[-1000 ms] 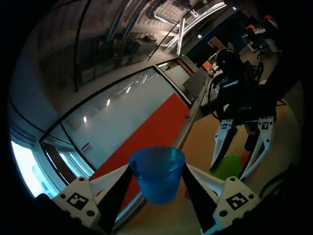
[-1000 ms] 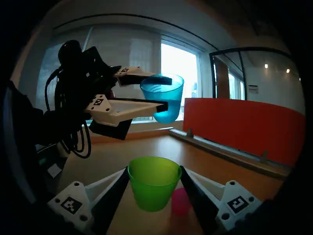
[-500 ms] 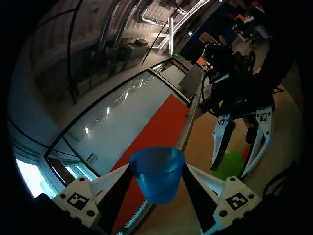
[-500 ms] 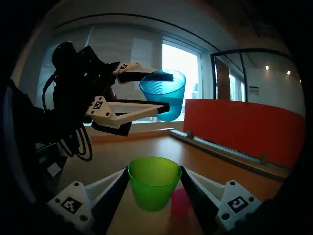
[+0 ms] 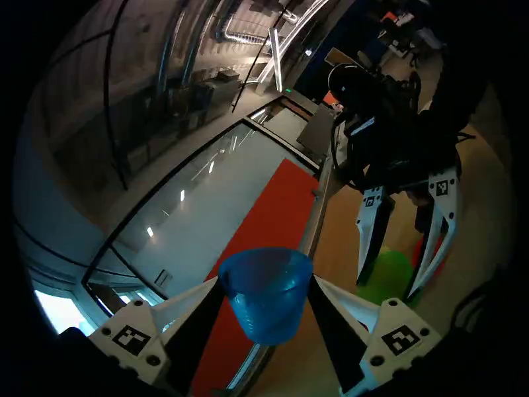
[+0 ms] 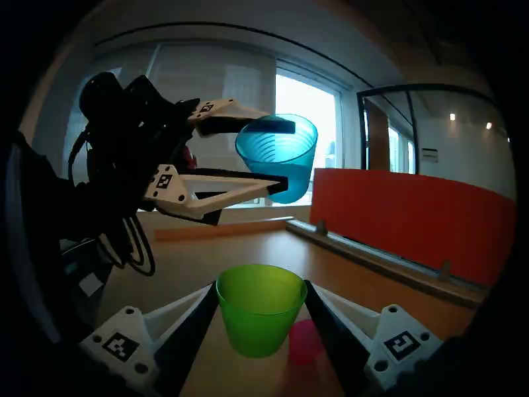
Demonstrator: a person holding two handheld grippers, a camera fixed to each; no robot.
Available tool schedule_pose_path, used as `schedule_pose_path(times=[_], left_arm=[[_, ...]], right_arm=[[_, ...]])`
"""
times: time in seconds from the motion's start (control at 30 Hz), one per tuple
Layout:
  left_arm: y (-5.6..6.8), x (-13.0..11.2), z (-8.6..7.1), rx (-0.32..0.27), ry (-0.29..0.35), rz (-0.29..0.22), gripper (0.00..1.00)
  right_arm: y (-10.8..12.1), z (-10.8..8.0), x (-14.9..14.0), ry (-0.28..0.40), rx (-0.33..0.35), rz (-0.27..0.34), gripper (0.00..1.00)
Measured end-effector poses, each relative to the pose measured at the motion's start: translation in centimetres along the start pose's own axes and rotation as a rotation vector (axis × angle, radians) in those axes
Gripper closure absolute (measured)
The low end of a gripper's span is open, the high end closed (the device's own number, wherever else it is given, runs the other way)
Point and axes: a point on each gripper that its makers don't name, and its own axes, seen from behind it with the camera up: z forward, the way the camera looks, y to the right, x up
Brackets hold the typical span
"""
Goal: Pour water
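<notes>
Blue cup hangs in the air, tilted, above and beyond the green cup. Your left gripper pinches it, one finger on each side. Your right gripper pinches the green cup likewise, low by the worktop. A pink object lies just beside that cup.

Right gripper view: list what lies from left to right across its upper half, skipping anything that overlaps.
black cables → blue cup → orange partition
</notes>
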Motion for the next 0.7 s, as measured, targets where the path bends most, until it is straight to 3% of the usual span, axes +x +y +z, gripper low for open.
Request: schedule_pose_path(times=[0.7], left_arm=[[0.77,0.7,0.4,0.001,-0.007,0.119,0.15]], right_arm=[[0.28,-0.28,-0.02,0.001,-0.009,-0.008,0.06]])
